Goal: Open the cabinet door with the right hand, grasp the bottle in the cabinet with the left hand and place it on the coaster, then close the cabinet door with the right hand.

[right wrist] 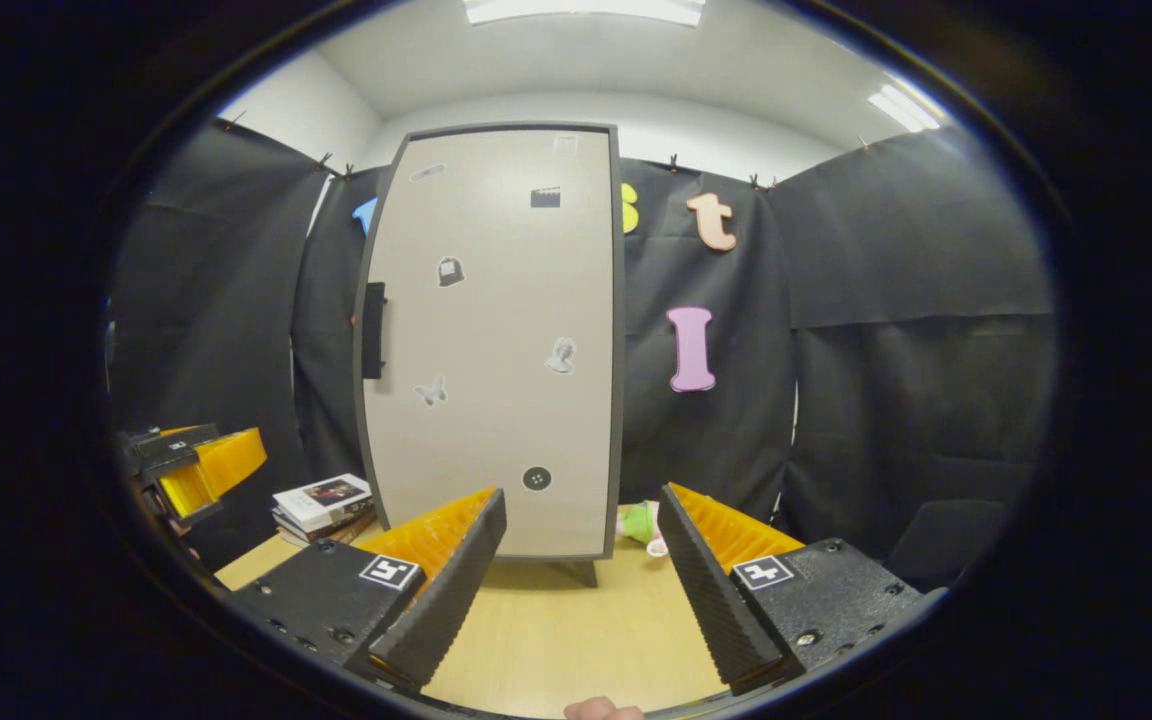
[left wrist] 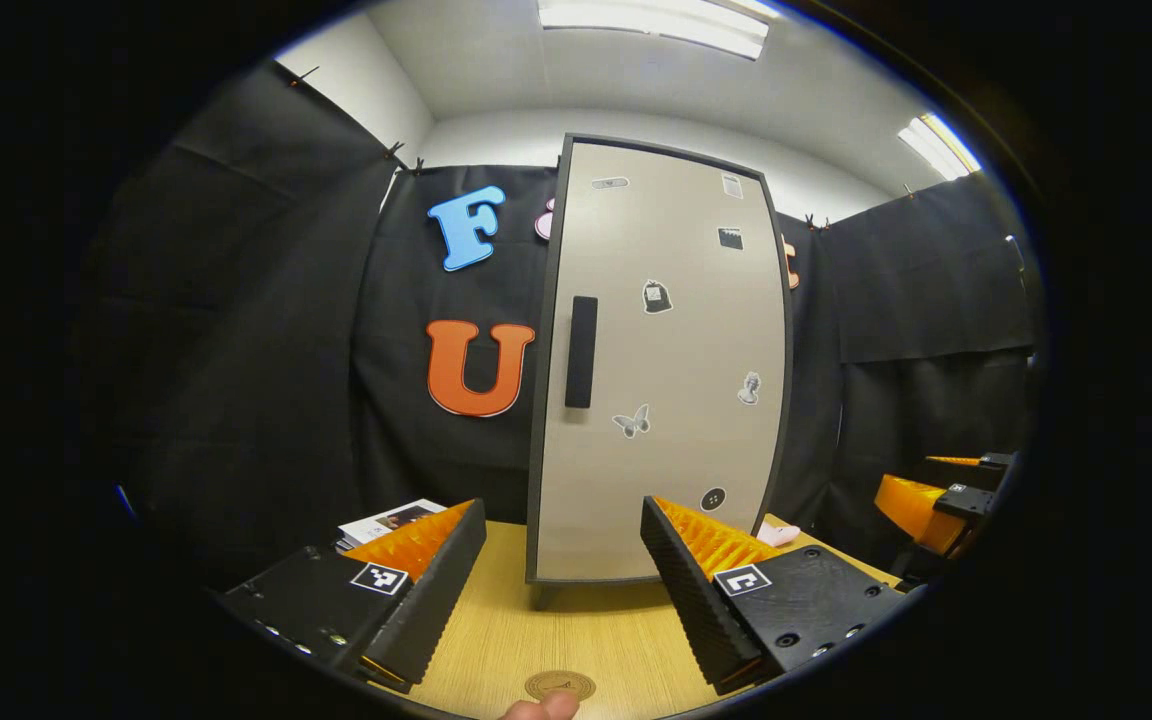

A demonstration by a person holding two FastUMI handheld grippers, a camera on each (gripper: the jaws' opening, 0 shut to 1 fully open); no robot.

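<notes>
Right now I have both grippers, left [left wrist: 563, 580] and right [right wrist: 581, 580], spread wide and holding nothing above the table [left wrist: 576, 630]. Ahead, the cabinet door [left wrist: 661, 370] is shut, its handle [left wrist: 581, 351] untouched; the coaster [left wrist: 559, 685] lies near my left gripper.

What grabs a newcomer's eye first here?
The tall cabinet standing shut at the middle of the wooden table, stickers scattered over its pale door and a dark handle by its left edge. Then the left gripper and right gripper, jaws wide apart, both facing the door.
</notes>
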